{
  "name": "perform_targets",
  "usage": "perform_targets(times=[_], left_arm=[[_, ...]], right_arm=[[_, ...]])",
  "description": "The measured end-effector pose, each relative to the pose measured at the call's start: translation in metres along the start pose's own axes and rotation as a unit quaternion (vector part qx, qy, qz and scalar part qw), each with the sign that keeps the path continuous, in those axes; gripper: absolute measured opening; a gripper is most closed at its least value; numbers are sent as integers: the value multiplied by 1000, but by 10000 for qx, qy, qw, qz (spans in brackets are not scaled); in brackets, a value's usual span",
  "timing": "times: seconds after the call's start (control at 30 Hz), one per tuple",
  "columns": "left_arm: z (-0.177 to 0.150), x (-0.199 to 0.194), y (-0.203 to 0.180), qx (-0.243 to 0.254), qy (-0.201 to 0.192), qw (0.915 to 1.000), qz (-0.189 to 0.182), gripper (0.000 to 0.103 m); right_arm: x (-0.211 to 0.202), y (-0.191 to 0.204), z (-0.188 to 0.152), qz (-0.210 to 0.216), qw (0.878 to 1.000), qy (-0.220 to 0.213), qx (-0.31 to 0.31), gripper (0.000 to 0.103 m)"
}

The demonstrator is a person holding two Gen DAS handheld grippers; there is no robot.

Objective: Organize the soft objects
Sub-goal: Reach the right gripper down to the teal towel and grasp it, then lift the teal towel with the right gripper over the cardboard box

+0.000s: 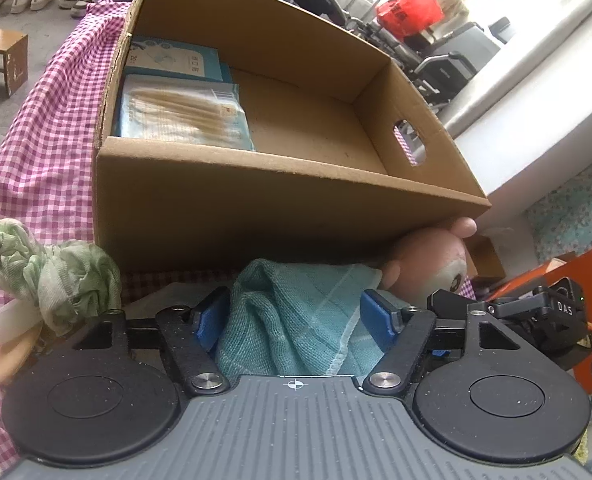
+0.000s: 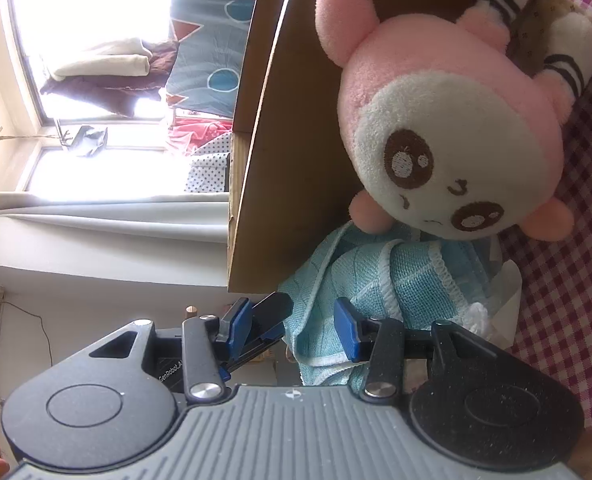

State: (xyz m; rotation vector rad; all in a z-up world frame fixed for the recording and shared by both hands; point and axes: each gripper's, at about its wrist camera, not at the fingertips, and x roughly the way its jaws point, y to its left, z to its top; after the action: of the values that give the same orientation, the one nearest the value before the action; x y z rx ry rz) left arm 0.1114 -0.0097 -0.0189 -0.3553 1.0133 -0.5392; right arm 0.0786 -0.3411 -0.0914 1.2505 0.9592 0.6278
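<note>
The teal towel (image 1: pixel 296 320) lay bunched on the pink checked cloth (image 1: pixel 44 152) against the cardboard box (image 1: pixel 256 216), with both the left gripper (image 1: pixel 296 316) and right gripper (image 2: pixel 307 328) spread wide around it, clamping nothing. A pink plush toy (image 2: pixel 447 140) leaned on the box beside it; a green scarf (image 1: pixel 52 272) sat leftward, and two packets (image 1: pixel 184 112) lay inside.

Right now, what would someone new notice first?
The big pink and white plush toy lying on the pink checked cloth against the brown cardboard box. Next, the teal knitted towel bunched between the fingers of both hand-held grippers, left and right, just below the toy.
</note>
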Motion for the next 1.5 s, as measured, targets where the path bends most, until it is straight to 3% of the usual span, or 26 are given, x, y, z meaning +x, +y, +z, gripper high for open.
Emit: perform_targets(times=[0.27,0.37,0.43,0.5,0.63,0.73,0.8,0.97,1.27,1.33,1.5], left_arm=[[-3,-17,-6,231,-232,9988,-376,61],[-1,-7,-3,163,-41,9997,-163,45],[-1,-5,-5,209,-54,9998,-29,22],[-1,-8,-8,292,-75,9995,32,18],[-6,-21,-4,271,-75,9996,-9,16],[-12,-30,0,291,-70,9995,-36,16],[-14,-35,5,304,-64,9995,20,16],[-21,-36,16,258,-58,9992,311,16],[-27,-34,20,303,-114,9988,360,16],[-29,-34,20,319,-133,9987,381,16],[-32,-36,17,415,-243,9979,440,16]], right_arm=[[-9,-10,-1,21,10000,-49,45,48],[-11,-10,-2,20,10000,-71,64,48],[-14,-9,-3,-26,9999,-96,26,48],[-17,-4,-3,-105,9998,-143,-47,49],[-30,6,-5,-293,9987,-339,-241,51],[-41,13,-9,-479,9965,-567,-387,61],[-47,18,-12,-682,9937,-709,-538,61],[-40,39,-24,-1466,9767,-870,-1305,62],[16,72,-42,-2076,9491,-466,-2323,64],[23,76,-48,-2191,9420,-464,-2498,61],[32,88,-64,-2668,9101,-616,-3110,45]])
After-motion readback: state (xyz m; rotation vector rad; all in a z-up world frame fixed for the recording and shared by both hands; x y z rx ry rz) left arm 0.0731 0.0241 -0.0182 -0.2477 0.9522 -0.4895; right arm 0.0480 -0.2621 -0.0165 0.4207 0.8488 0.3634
